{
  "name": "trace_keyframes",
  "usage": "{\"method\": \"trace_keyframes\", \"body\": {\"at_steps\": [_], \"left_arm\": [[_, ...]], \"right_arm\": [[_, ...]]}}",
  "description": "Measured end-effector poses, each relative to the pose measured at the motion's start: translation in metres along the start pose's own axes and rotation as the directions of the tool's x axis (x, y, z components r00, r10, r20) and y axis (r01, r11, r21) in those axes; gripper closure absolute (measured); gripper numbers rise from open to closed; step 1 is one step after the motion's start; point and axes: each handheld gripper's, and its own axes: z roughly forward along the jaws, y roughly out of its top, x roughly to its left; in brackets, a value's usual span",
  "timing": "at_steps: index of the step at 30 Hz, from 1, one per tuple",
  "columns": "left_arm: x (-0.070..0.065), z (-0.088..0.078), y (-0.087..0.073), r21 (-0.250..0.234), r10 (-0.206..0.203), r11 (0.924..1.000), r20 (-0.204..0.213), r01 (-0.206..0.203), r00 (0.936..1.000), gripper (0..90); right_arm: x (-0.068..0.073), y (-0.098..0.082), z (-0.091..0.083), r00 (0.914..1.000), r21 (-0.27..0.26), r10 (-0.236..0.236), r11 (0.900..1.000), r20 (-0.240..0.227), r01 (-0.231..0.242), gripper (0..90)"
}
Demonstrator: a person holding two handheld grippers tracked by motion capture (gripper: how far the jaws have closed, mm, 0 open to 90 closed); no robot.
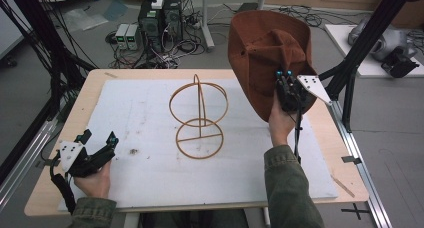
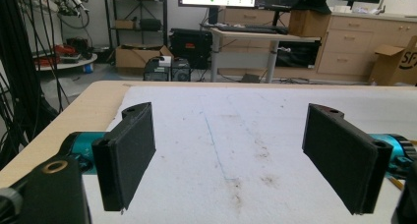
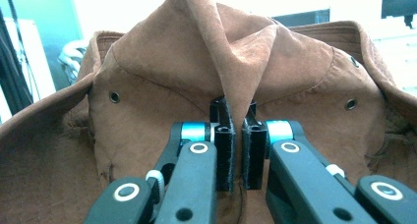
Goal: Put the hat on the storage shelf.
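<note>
A brown brimmed hat (image 1: 265, 53) hangs in the air over the table's right side, brim tilted toward the far side. My right gripper (image 1: 287, 79) is shut on a fold of its crown; in the right gripper view the jaws pinch the hat (image 3: 196, 76) cloth at my right gripper (image 3: 238, 113). A wooden wire hat stand (image 1: 199, 115) stands upright in the middle of the white mat, left of the hat and apart from it. My left gripper (image 1: 98, 138) rests near the front left corner, open, and my left gripper (image 2: 231, 155) has nothing between its jaws.
A white mat (image 1: 150, 173) covers most of the wooden table (image 1: 90, 88). Black frame posts rise at the right (image 1: 360, 53) and left edges. Computers and cables (image 1: 160, 23) lie on the floor beyond the far edge.
</note>
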Motion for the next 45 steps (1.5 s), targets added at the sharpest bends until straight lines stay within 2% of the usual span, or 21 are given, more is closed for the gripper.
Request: {"method": "trace_keyframes", "body": {"at_steps": [7, 10, 16, 21, 22, 23, 24, 25, 27, 28, 29, 30, 34, 36, 37, 38, 39, 42, 43, 44, 45], "left_arm": [[0.000, 0.000, 0.000, -0.004, -0.003, 1.0000, 0.000, 0.003, 1.0000, 20.3], [0.000, 0.000, 0.000, -0.003, -0.002, 1.0000, 0.001, 0.002, 1.0000, 20.3], [-0.001, 0.000, 0.001, -0.007, -0.010, 0.9999, 0.005, 0.010, 0.9999, 20.3], [-0.002, 0.000, 0.001, -0.006, -0.005, 1.0000, 0.012, 0.005, 0.9999, 20.3], [-0.002, 0.000, 0.001, -0.006, -0.006, 1.0000, 0.012, 0.006, 0.9999, 20.3], [-0.002, 0.000, 0.001, -0.005, -0.006, 1.0000, 0.012, 0.006, 0.9999, 20.3], [-0.002, 0.000, 0.001, -0.006, -0.006, 1.0000, 0.012, 0.006, 0.9999, 20.3], [-0.002, 0.000, 0.001, -0.007, -0.007, 1.0000, 0.011, 0.007, 0.9999, 20.3], [-0.002, 0.001, 0.000, -0.009, -0.012, 0.9999, 0.011, 0.012, 0.9999, 20.3], [-0.002, 0.001, 0.000, -0.009, -0.012, 0.9999, 0.011, 0.012, 0.9999, 20.3], [-0.002, 0.001, 0.000, -0.001, -0.009, 1.0000, 0.012, 0.009, 0.9999, 20.3], [-0.002, 0.001, 0.000, -0.001, -0.009, 1.0000, 0.012, 0.009, 0.9999, 20.3], [-0.003, 0.001, 0.000, -0.006, -0.006, 1.0000, 0.015, 0.006, 0.9999, 20.3], [-0.003, 0.001, 0.001, -0.003, -0.002, 1.0000, 0.016, 0.002, 0.9999, 20.3], [-0.003, 0.001, 0.001, -0.003, -0.002, 1.0000, 0.016, 0.002, 0.9999, 20.3], [-0.003, 0.001, 0.001, -0.003, -0.002, 1.0000, 0.016, 0.002, 0.9999, 20.3], [-0.003, 0.001, 0.001, -0.003, -0.003, 1.0000, 0.016, 0.003, 0.9999, 20.3], [-0.003, 0.001, 0.001, -0.007, -0.006, 1.0000, 0.015, 0.006, 0.9999, 20.3], [-0.003, 0.002, 0.001, -0.008, -0.006, 1.0000, 0.015, 0.006, 0.9999, 20.3], [-0.003, 0.001, 0.001, -0.007, -0.006, 1.0000, 0.015, 0.006, 0.9999, 20.3], [-0.003, 0.001, 0.001, -0.005, -0.005, 1.0000, 0.015, 0.005, 0.9999, 20.3]], "right_arm": [[0.006, 0.011, -0.005, 0.9985, -0.038, 0.006, 0.999, -0.055, -0.008, 87.2], [0.009, 0.017, -0.008, 0.9953, -0.056, 0.007, 0.998, -0.096, -0.012, 87.2], [0.015, 0.023, -0.011, 0.9899, -0.060, 0.024, 0.998, -0.139, -0.033, 87.2], [0.022, 0.027, -0.013, 0.9796, -0.055, 0.034, 0.997, -0.198, -0.045, 87.2], [0.025, 0.028, -0.014, 0.9700, -0.047, 0.042, 0.997, -0.239, -0.055, 87.2], [0.025, 0.028, -0.014, 0.9700, -0.047, 0.042, 0.997, -0.239, -0.055, 87.2], [0.026, 0.029, -0.014, 0.9644, -0.038, 0.044, 0.998, -0.261, -0.055, 87.1], [0.029, 0.031, -0.013, 0.9532, -0.028, 0.040, 0.998, -0.300, -0.051, 87.1], [0.033, 0.033, -0.013, 0.9395, -0.013, 0.034, 0.999, -0.341, -0.041, 87.1], [0.033, 0.033, -0.013, 0.9395, -0.013, 0.034, 0.999, -0.341, -0.041, 87.1], [0.037, 0.036, -0.013, 0.9210, 0.007, 0.025, 1.000, -0.389, -0.024, 87.1], [0.039, 0.037, -0.013, 0.9133, 0.011, 0.019, 1.000, -0.407, -0.016, 87.1], [0.047, 0.041, -0.015, 0.8905, 0.025, 0.009, 1.000, -0.455, 0.003, 87.1], [0.049, 0.042, -0.015, 0.8862, 0.027, 0.013, 1.000, -0.463, 0.000, 87.1], [0.051, 0.043, -0.015, 0.8723, 0.032, 0.023, 0.999, -0.488, -0.009, 87.1], [0.051, 0.043, -0.015, 0.8723, 0.032, 0.023, 0.999, -0.488, -0.009, 87.1], [0.055, 0.045, -0.016, 0.8587, 0.037, 0.028, 0.999, -0.512, -0.011, 87.1], [0.057, 0.046, -0.017, 0.8465, 0.039, 0.030, 0.999, -0.532, -0.011, 87.1], [0.058, 0.047, -0.017, 0.8383, 0.042, 0.035, 0.999, -0.544, -0.014, 87.1], [0.061, 0.048, -0.018, 0.8221, 0.046, 0.037, 0.999, -0.568, -0.013, 87.1], [0.062, 0.048, -0.018, 0.8165, 0.046, 0.036, 0.999, -0.576, -0.012, 87.0]]}}
